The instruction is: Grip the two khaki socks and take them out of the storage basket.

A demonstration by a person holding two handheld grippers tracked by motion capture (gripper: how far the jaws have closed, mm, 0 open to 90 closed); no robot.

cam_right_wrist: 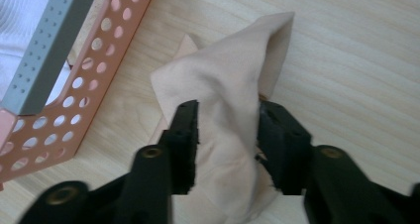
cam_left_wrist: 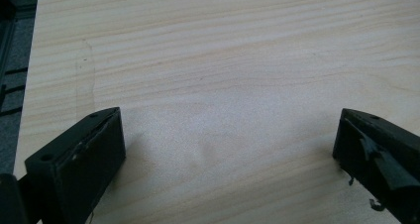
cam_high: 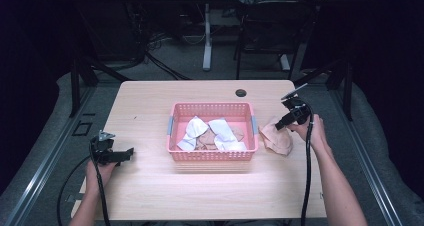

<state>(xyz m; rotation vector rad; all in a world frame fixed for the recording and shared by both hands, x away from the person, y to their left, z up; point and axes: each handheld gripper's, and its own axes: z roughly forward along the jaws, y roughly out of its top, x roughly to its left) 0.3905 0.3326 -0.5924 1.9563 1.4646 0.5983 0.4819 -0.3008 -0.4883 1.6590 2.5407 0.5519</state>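
A tan cloth (cam_high: 276, 138) lies bunched on the table just right of a pink perforated basket (cam_high: 212, 156). My right gripper (cam_high: 280, 125) comes down on its upper left part. In the right gripper view a raised fold of the tan cloth (cam_right_wrist: 228, 80) is pinched between the two jaws of the right gripper (cam_right_wrist: 228, 130), beside the basket's corner (cam_right_wrist: 99, 80). The basket holds white cloths (cam_high: 194, 131) and tan ones (cam_high: 205, 142). My left gripper (cam_high: 131, 153) rests low at the table's left, jaws wide apart over bare wood (cam_left_wrist: 228, 149), open and holding nothing.
The basket has grey handles (cam_right_wrist: 49, 55) on its short sides. A dark cable hole (cam_high: 241, 92) sits near the table's far edge. Bare tabletop (cam_high: 210, 196) spreads in front of the basket and to its left. Chairs and desk legs stand beyond the table.
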